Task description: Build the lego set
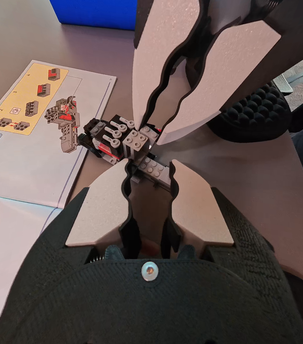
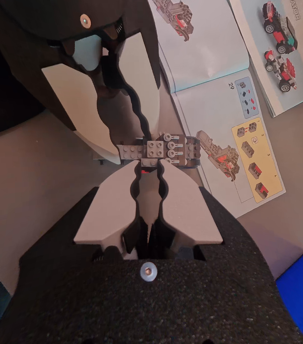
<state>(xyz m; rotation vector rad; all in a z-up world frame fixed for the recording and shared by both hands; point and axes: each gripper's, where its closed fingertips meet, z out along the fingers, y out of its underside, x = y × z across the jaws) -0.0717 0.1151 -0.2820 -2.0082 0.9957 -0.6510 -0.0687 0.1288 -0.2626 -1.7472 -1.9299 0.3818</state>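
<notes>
A partly built lego vehicle (image 1: 109,137), black, grey and red with grey pins on top, lies on the grey table next to the booklet. My left gripper (image 1: 149,163) is shut on its rear grey studded plate (image 1: 152,168). My right gripper (image 2: 148,162) is shut on a small grey brick block (image 2: 149,162) with red beneath and holds it against the vehicle's side (image 2: 173,149). In the left wrist view the right gripper (image 1: 147,135) comes in from above, with the block (image 1: 149,131) between its tips. The block's lower part is hidden.
An open instruction booklet (image 1: 26,149) lies left of the vehicle; it also shows in the right wrist view (image 2: 212,55), beside a second booklet (image 2: 286,55). A blue box (image 1: 98,13) stands at the back. A black bumpy cushion (image 1: 249,115) sits at the table's edge. Only a small space, under 4 cm, lies between the two pairs of fingers.
</notes>
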